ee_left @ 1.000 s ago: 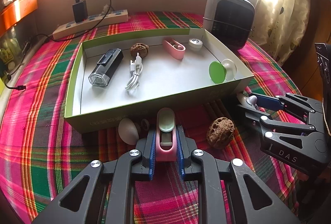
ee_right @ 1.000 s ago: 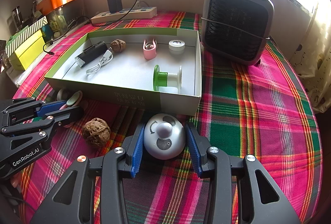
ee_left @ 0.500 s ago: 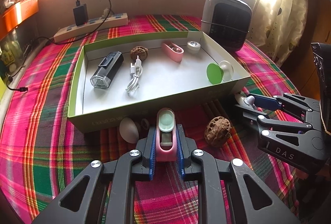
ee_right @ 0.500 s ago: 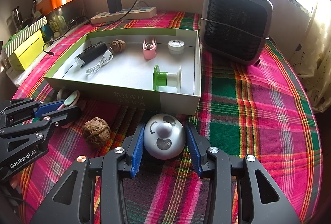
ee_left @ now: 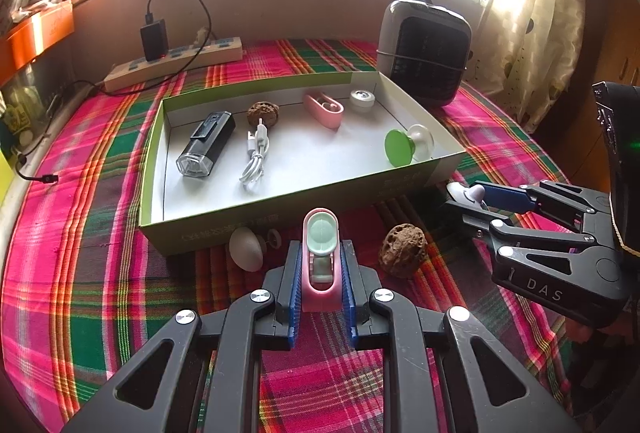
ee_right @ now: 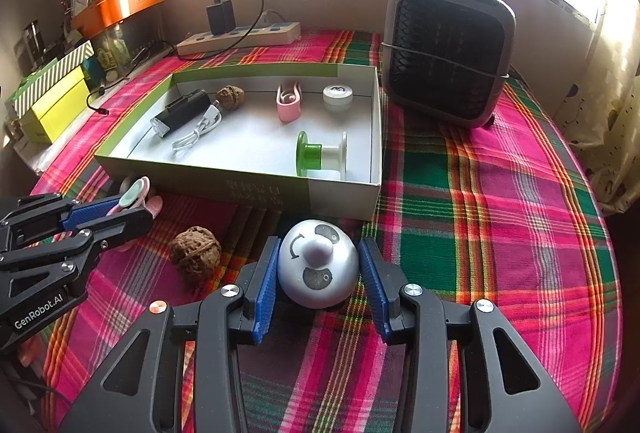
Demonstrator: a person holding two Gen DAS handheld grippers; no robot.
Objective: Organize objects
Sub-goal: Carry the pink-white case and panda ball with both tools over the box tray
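Left tongs [ee_left: 320, 273]: your pads are clamped on the pink clip with the mint-green pad [ee_left: 321, 257], which stands out ahead of the tips.
Right tongs [ee_right: 318, 273]: your pads sit either side of the white domed gadget with a knob [ee_right: 317, 265]; the left pad looks to touch it, the right shows a thin gap, so you cannot tell whether it is gripped.
Between your tongs: a walnut [ee_left: 402, 250] lies on the plaid-covered surface [ee_right: 480, 233], just right of the left tips.
Just left of the left tips: a white egg-shaped piece [ee_left: 246, 248], against the box wall.
Straight ahead: the shallow green-edged cardboard box [ee_left: 280, 221], its near wall just beyond both tips.
Inside the box, near to far: green-and-white spool [ee_right: 320, 155], white coiled cable [ee_left: 256, 157], black bike light [ee_left: 206, 145], second walnut [ee_left: 263, 113], second pink clip [ee_left: 324, 109], small white round case [ee_left: 362, 99].
Beyond the box, right: a grey fan heater [ee_right: 448, 49].
Beyond the box, left: a power strip [ee_left: 176, 63] with a black charger plugged in.
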